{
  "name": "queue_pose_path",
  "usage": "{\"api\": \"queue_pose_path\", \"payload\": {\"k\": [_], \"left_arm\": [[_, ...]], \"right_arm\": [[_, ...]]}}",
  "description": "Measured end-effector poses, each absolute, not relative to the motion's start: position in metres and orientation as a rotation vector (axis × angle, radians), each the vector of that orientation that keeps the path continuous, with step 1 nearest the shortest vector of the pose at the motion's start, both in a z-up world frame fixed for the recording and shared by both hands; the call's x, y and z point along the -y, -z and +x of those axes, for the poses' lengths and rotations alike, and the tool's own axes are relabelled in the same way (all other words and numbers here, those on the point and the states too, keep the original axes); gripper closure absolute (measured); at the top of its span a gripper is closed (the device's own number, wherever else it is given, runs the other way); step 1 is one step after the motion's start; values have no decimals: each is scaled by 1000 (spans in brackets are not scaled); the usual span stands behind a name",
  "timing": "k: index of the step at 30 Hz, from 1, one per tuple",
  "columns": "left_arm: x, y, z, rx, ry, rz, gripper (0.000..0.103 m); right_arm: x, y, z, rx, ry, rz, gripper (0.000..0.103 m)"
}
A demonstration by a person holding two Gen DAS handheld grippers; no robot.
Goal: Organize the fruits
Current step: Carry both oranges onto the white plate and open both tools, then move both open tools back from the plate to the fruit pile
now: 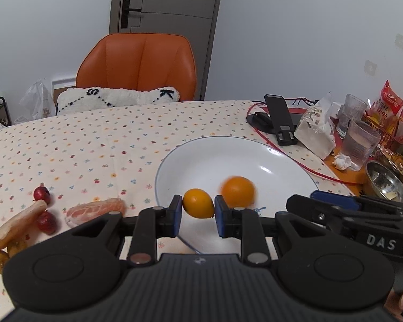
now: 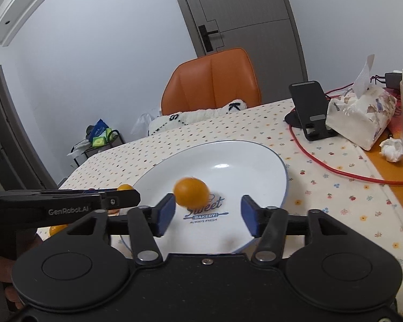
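Fruit scraps, two red berries (image 1: 41, 194) and a peeled pinkish segment (image 1: 95, 211), lie at lower left of the left wrist frame on the dotted tablecloth (image 1: 80, 145). At centre, the left gripper (image 1: 198, 209) pinches a glossy oval orange fruit (image 1: 198, 203), long axis tilted down to the right, over the white plate (image 1: 215, 155). A blurred second orange fruit (image 2: 191, 191) sits just right above the plate, between the spread fingers of the right gripper (image 2: 208, 214).

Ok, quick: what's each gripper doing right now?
Left gripper: shut on a small orange fruit over the plate.
Right gripper: open, holding nothing; a blurred orange fruit lies ahead.
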State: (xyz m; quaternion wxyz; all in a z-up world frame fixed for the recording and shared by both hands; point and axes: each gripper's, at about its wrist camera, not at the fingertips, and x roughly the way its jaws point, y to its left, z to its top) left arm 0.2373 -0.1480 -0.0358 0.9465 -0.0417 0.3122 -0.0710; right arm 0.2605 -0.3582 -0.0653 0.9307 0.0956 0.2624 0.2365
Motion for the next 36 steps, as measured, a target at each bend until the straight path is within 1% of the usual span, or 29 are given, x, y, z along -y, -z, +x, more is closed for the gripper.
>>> {"api": "queue_pose_path", "payload": {"k": [3,4,5,8,9,10,11,12,13,14,15,16,19,22,36], "left_arm": [[146,36,236,-630,139,-96,78],[145,35,236,-627,140,-99,77],[144,34,235,-623,138,-102,75],[137,30,232,-612,116,-114,74],[134,29,232,-610,113,-123,70],[131,27,231,-609,112,-132,63],[128,26,230,-610,107,-139,58],[125,24,229,-608,95,-142,48],[121,23,227,-603,82,-145,41],[118,21,225,-595,72,-148,37],[114,20,223,-589,62,-152,29],[111,18,221,-582,50,-157,24],[100,11,213,-543,19,-174,18],[91,5,208,-521,-15,-169,14],[62,5,185,-516,-81,-164,13]], "right_arm": [[357,65,259,-534,-469,185,25],[355,65,258,-527,-464,178,21],[354,64,257,-523,-461,172,19],[350,63,259,-529,-447,164,7],[349,63,259,-524,-438,161,1],[348,62,258,-514,-427,159,0],[346,61,258,-504,-416,158,0],[345,61,258,-500,-407,159,0],[343,60,259,-502,-402,162,0],[342,60,260,-504,-398,163,0],[340,59,260,-503,-396,161,0],[338,59,261,-502,-394,157,0],[331,58,260,-492,-393,141,0],[324,55,258,-477,-413,137,0],[298,51,251,-466,-465,130,0]]}}
